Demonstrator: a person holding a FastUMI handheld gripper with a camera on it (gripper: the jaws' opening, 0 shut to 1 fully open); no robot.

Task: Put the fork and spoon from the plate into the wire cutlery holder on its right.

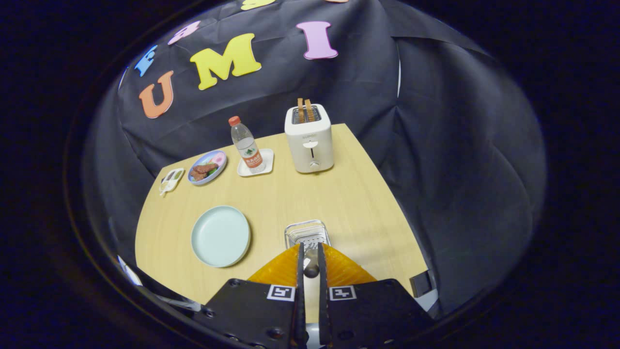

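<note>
Wire cutlery holder (307, 234) sits on the table (358, 208) just ahead of my tool (310, 252), with metal utensil ends lying inside it, fork or spoon I cannot tell. My tool's fingers are narrow, nearly together, with a grey metal handle (310, 267) between them; looks pinched from both sides. The plate (221, 236) lies to the left of the holder, pale green, bare. Beyond them a white toaster (309, 139) stands with 2 slices of toast up, a water bottle (246, 145) stands on a small white tray (265, 164), and a blue plate with food (207, 167) sits beside a small white dish (171, 180).
</note>
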